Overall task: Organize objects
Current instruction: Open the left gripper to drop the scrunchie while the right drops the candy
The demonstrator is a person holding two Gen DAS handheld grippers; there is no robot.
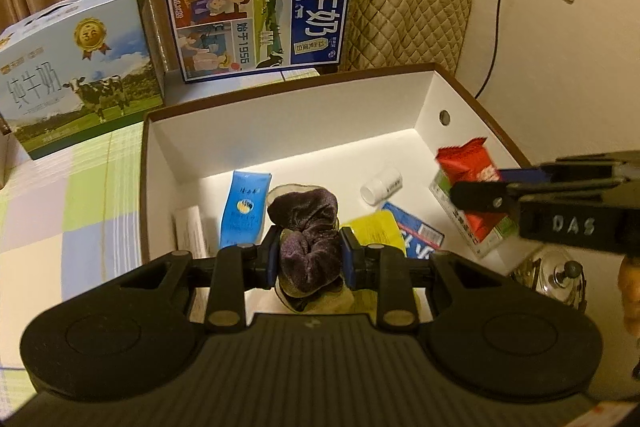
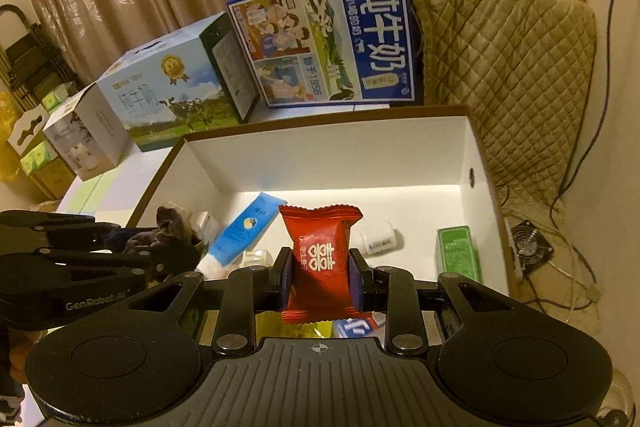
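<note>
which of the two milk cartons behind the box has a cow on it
The pale sky-blue milk carton on the left, with a gold medal; the dark blue milk carton shows cartoon people.

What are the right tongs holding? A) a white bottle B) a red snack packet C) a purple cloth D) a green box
B: the right tongs are shut on the red packet, above the white box.

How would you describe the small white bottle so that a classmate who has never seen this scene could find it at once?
Start at the big white box with the brown rim. On its floor, towards the right wall, lies the small white bottle on its side, behind the yellow packet. It is the only round, plain white container there; its neighbours are flat packets, a blue tube and a green carton.
</note>
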